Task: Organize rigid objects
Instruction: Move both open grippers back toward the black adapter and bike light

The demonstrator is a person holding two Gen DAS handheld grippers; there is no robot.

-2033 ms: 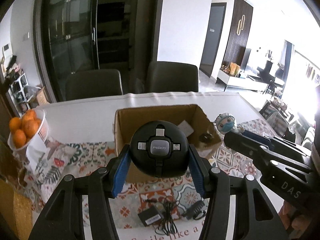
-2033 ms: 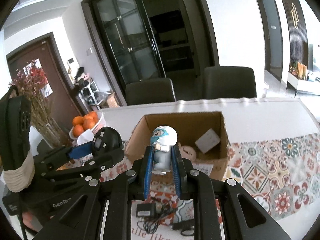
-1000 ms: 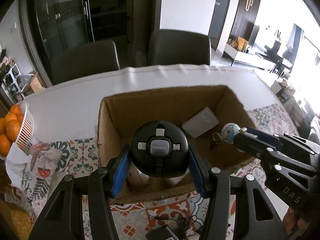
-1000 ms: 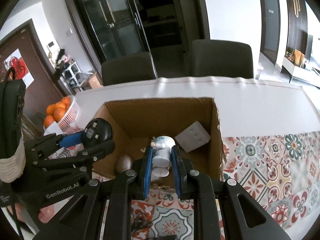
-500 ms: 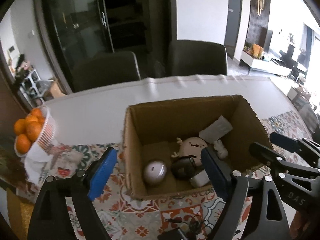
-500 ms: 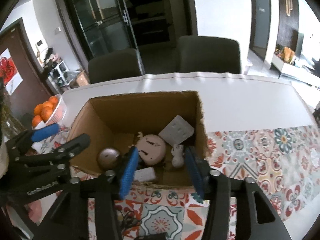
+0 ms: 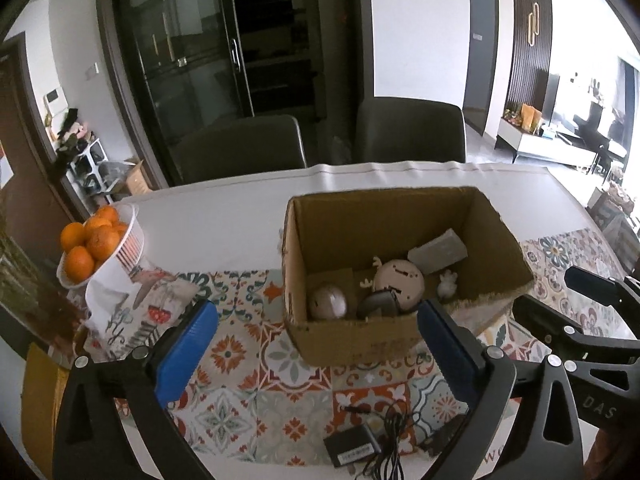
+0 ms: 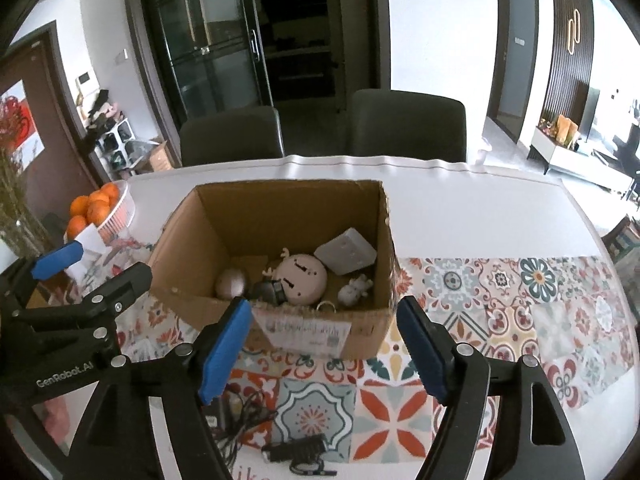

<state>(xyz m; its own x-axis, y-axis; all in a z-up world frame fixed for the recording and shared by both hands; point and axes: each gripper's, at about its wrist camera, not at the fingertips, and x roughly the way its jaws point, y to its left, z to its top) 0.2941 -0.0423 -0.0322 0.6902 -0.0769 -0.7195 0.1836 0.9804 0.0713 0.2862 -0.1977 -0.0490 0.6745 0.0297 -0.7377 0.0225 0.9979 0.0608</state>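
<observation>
Both the left tongs (image 7: 316, 340) and the right tongs (image 8: 324, 340) are spreading wider with nothing between them, above the near edge of the cardboard box (image 8: 320, 332) holding the toys on the surface (image 8: 480, 208).

We note two dark chairs (image 7: 240, 144) behind the white worktop (image 7: 224, 216), a black glass-door cabinet (image 7: 208, 56), white walls (image 7: 416, 24), and daylight from the living area at right.
</observation>
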